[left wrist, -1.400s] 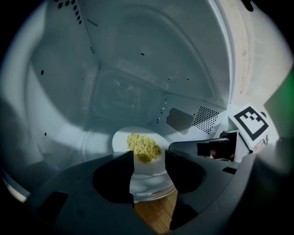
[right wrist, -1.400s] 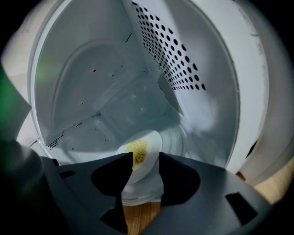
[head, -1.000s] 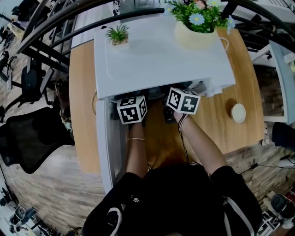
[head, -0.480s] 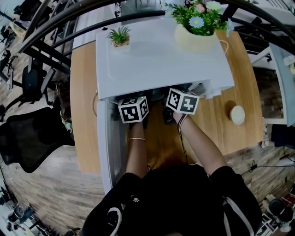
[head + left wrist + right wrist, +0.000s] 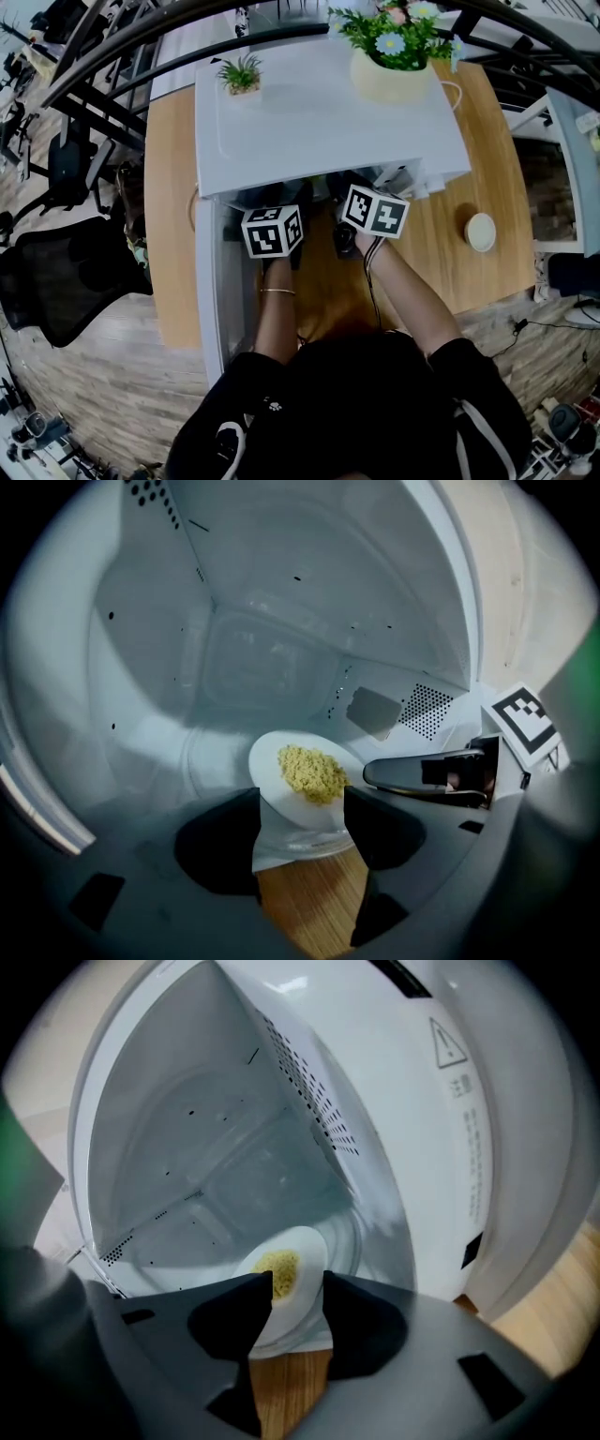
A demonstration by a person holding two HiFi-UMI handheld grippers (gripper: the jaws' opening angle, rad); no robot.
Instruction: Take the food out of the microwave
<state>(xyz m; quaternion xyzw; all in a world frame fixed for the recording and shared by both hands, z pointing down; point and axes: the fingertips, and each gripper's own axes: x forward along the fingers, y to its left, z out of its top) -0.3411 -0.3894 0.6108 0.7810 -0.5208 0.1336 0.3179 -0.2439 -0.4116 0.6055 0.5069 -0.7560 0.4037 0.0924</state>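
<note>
A white plate [image 5: 277, 794] with yellow food [image 5: 311, 771] lies inside the open white microwave [image 5: 328, 112], near its mouth. My left gripper [image 5: 302, 799] is open, its jaws set wide on either side of the plate's near part. My right gripper [image 5: 297, 1283] is rolled on its side and shut on the plate [image 5: 305, 1265] at its rim. One of its fingers [image 5: 412, 772] shows at the plate's right edge in the left gripper view. In the head view both marker cubes [image 5: 272, 232] [image 5: 373, 210] sit at the microwave's mouth, and the jaw tips are hidden under its top.
The microwave door [image 5: 211, 281] stands swung out on the left. A flower pot [image 5: 394, 70] and a small plant [image 5: 241, 73] stand on top of the microwave. On the wooden table [image 5: 469, 281] a round white thing [image 5: 480, 232] lies at the right. A black chair [image 5: 66, 281] is at the left.
Both marker cubes have drawn back a little from the microwave's mouth, toward the person. The microwave and its door look unchanged.
</note>
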